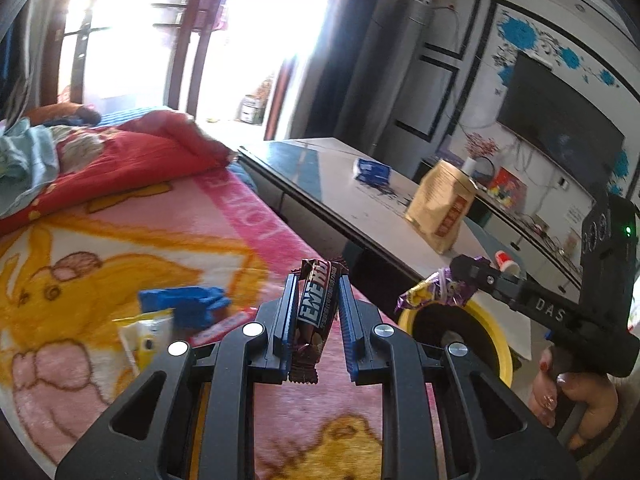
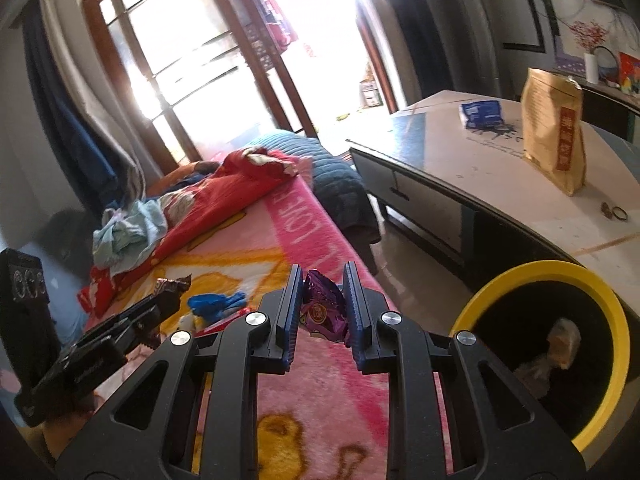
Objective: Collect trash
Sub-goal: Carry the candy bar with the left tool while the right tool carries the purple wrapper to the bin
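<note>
A: What is held nearest the cameras?

B: A brown snack-bar wrapper [image 1: 314,312] is pinched between the fingers [image 1: 289,312] of the left gripper [image 1: 316,280], which are closed on its middle, both crimped ends left sticking out. A crumpled purple wrapper [image 2: 325,312] is clamped the same way in the right gripper [image 2: 322,276]. Both are carried above the pink blanket [image 2: 320,216] of the bed.

A: How are such things judged to handle?

B: Both are reckoned very light, thin and crackly, with slick foil that could slip if only a corner were caught. The bar wrapper looks as if something stiff may be left inside; that cannot be confirmed. A grip across the bunched middle, as is seen now, is thought the safest hold.

A: What is left on the bed?

B: Just beyond the left fingers, a blue wrapper [image 1: 182,304], a yellow-and-white packet [image 1: 146,334] and a red strip [image 1: 222,326] are seen lying close together. Farther off, a red quilt [image 2: 224,196] is heaped.

A: And the container?

B: To the right, beside the bed, a black bin with a yellow rim [image 2: 476,312] is stood on the floor. One pale crumpled scrap [image 2: 560,344] is seen inside; otherwise it appears nearly empty. The purple wrapper is held close to its rim.

A: Farther out?

B: On the desk [image 2: 460,168], a standing gold bag [image 2: 554,136] and a blue packet [image 2: 480,114] are seen, well apart from the bin.
</note>
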A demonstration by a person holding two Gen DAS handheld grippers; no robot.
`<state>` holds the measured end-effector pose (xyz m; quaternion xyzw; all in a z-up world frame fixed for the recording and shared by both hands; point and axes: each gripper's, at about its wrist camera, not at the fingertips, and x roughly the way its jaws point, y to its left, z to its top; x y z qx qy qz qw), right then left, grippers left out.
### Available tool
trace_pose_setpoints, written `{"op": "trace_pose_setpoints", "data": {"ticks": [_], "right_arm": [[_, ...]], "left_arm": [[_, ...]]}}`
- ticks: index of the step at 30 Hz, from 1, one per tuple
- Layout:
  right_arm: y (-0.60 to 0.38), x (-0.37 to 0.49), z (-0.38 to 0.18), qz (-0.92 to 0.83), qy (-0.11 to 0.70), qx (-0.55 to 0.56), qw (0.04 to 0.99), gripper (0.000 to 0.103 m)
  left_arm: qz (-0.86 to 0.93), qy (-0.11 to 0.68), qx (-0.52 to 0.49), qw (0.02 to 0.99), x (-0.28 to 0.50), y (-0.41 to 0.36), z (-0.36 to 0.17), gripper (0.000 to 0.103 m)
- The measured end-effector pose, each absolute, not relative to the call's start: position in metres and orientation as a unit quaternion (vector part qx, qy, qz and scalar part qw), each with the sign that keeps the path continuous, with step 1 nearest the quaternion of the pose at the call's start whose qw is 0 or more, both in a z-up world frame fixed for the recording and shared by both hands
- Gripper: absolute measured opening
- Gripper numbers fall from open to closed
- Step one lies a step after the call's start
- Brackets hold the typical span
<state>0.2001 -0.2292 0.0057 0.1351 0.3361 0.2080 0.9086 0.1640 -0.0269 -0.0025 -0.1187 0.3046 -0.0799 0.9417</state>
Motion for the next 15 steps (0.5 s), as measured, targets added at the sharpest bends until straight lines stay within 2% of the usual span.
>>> {"op": "trace_pose_setpoints", "data": {"ticks": [15], "right_arm": [[-0.293, 0.192, 0.003, 0.129, 0.316, 0.165, 0.925, 0.015]], "left_arm": [[-0.163, 0.316, -0.077, 0.931, 0.178, -0.092, -0.007, 0.019]]}}
